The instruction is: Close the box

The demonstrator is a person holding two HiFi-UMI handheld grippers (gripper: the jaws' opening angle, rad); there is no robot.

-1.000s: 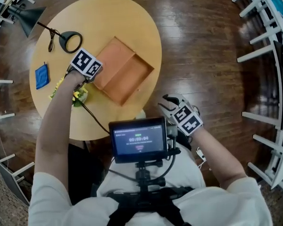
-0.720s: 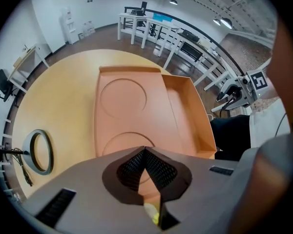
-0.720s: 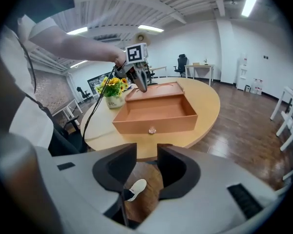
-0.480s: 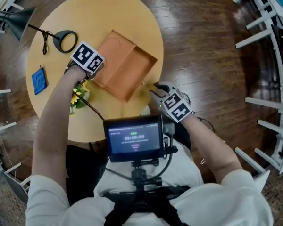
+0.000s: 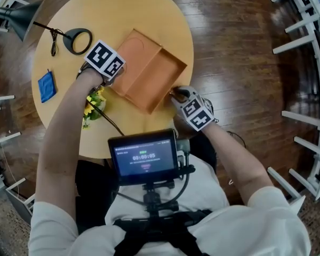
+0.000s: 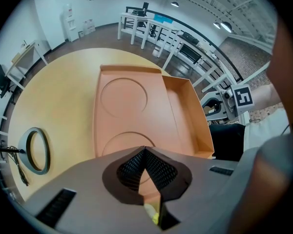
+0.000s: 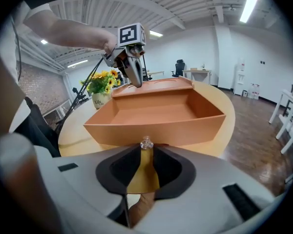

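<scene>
An open orange box [image 5: 161, 73] lies on the round wooden table [image 5: 58, 116], its flat lid [image 5: 133, 49] folded out to the left. My left gripper [image 5: 116, 78] is at the lid's near-left edge. Its jaws are shut on that thin edge [image 6: 145, 152], which also shows in the right gripper view [image 7: 135, 83]. My right gripper [image 5: 174, 93] is at the box's near right corner. Its jaws are closing, and a small clear knob [image 7: 146, 143] on the box's front wall [image 7: 156, 128] sits at their tips, the pads not visibly pressing it.
A black lamp [image 5: 22, 16] with a ring base [image 5: 77, 40] stands at the table's far left. A blue cloth [image 5: 46, 86] and a pot of yellow flowers [image 5: 94, 101] sit under my left arm. White furniture [image 5: 304, 41] lines the right side, and a monitor [image 5: 144, 156] hangs at my chest.
My right gripper has come up and left from beside the table to the box's near corner, and its jaws have narrowed. The left gripper stays at the lid's edge.
</scene>
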